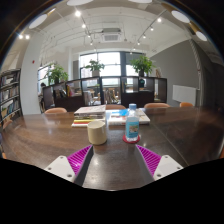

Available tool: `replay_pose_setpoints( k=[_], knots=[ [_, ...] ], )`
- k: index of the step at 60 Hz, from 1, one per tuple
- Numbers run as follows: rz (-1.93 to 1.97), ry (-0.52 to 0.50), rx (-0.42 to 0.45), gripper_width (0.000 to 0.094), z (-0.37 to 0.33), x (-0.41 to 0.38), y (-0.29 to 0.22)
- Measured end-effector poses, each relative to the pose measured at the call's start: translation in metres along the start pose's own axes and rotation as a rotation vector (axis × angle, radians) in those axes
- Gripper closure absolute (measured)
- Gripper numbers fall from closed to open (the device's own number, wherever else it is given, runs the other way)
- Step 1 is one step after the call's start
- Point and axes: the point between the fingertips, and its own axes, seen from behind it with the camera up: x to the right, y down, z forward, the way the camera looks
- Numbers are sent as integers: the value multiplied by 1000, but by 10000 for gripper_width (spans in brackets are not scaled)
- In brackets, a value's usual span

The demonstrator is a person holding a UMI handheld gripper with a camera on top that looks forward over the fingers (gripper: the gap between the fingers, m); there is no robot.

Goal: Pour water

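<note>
I see nothing done yet: my jaws stand apart and empty, the water bottle (132, 123) and cup (97, 131) just beside each other on the table (40, 140) ahead, untouched.

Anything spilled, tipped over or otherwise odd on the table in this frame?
Nothing stands out. The cup and the bottle both stand upright side by side on the table, beyond the open gripper. No spill is visible on the wood around them.
</note>
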Motion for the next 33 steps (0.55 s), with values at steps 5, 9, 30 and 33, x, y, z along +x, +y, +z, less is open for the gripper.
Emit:
replay_pose_setpoints(
  k=[5,9,30,33],
  knots=[
    [-22,10,20,80,-10,1,-10],
    [-27,26,32,71,-17,6,-15],
    [-25,42,72,75,-37,8,-28],
    [-23,44,77,74,-38,8,-29]
  ],
)
